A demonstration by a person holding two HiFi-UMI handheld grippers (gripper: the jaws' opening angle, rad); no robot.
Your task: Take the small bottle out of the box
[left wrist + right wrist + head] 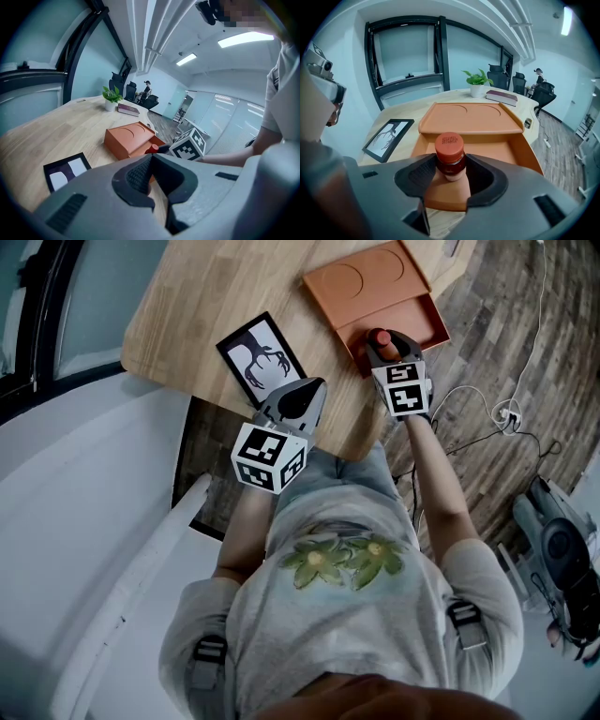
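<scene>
I am looking down on the pale wooden surface (206, 296), which fills the upper part of the head view, its rounded edge toward me. The largest thing on it is the orange box (417, 322), lying open at the right. Its lid (366, 282) is folded back flat beyond the tray, with two round hollows showing in it.

Left of the box, well apart from it, a black-framed picture (261, 357) of a bare tree lies flat on the wood. At the far end, in the right gripper view, a small potted plant (477, 78) stands with a dark book (501, 97) just beside it.

My left tool (151, 155) hangs over the near edge of the surface, close to the framed picture. It is clenched, its pads meeting at the tips with nothing between them.

My right tool (451, 164) reaches into the near end of the box tray, tilted downward. Its pads sit against both sides of the small bottle (450, 151), gripping it just under the red cap. The bottle is upright, inside the tray by the near wall. I cannot tell whether its base is off the tray floor.
</scene>
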